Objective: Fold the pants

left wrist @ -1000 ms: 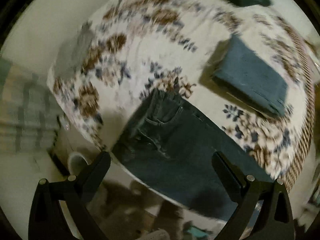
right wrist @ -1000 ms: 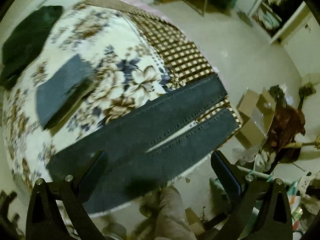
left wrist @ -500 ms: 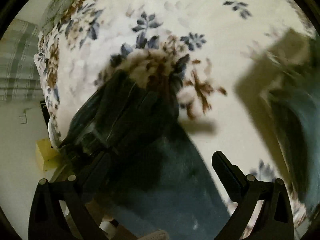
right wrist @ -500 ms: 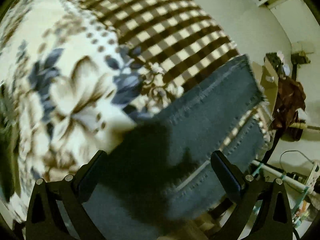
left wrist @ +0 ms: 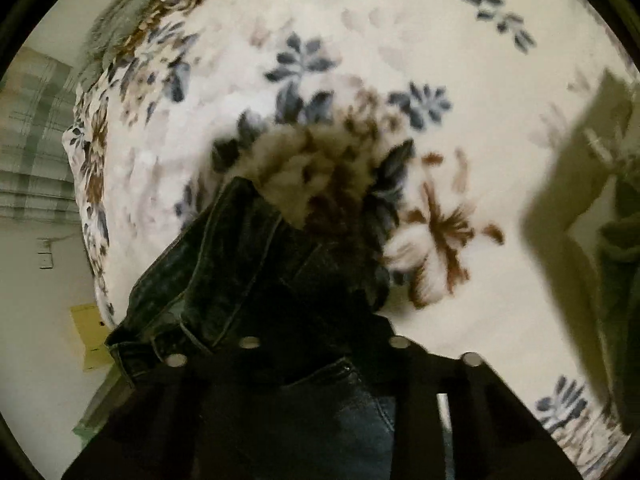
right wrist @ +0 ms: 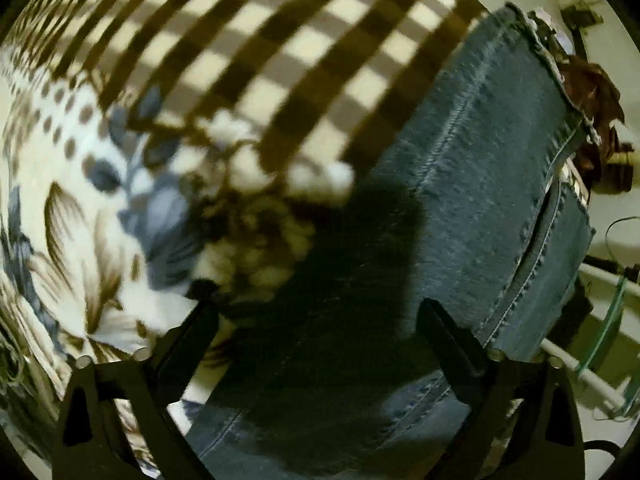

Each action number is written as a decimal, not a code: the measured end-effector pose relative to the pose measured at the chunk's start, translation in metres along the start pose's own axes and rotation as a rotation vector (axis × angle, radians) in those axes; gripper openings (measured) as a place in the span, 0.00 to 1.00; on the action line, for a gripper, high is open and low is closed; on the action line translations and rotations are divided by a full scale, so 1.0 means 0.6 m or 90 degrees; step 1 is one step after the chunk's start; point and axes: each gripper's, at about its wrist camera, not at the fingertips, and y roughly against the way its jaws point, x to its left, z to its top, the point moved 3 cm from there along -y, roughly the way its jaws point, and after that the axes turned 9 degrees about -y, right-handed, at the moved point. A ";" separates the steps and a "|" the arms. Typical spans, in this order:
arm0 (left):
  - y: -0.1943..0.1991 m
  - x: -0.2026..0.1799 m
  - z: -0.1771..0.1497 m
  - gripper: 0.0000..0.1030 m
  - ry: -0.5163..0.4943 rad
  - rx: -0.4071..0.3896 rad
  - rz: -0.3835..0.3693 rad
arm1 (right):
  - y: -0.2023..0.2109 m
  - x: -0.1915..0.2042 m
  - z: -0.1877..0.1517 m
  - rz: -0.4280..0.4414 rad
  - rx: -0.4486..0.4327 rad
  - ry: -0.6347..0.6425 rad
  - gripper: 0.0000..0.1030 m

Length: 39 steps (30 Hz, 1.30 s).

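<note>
Looking down along your left gripper (left wrist: pixel 320 312), you see its two dark fingers drawn close together over the waistband end of the pants (left wrist: pixel 224 264). The jaws have just been closing, and the dark denim bunches up between them, so they appear clamped on the waistband, though shadow hides the exact contact. That end of the jeans lies at the near left edge of a bed covered by a cream floral blanket (left wrist: pixel 400 40) with blue and brown flowers. At the far right edge a dark green shape is blurred, and you cannot tell what it is.

Your right gripper (right wrist: pixel 316 312) points down at the leg end of the pants (right wrist: pixel 492 184). Its fingers stand wide apart, having just begun to close a little. The left fingertip sits at the edge of the denim beside the blanket, the right one over the faded blue leg. Denim lies between them, but the pads are not pressing it. Both legs run side by side toward the upper right, hems at the bed's edge. Beyond them the cover turns into a brown and cream checked cloth (right wrist: pixel 280 52).
</note>
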 end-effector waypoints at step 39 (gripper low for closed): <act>-0.108 0.379 -0.300 0.04 0.016 -0.057 -0.274 | 0.053 -0.457 -0.201 0.172 -0.149 0.077 0.04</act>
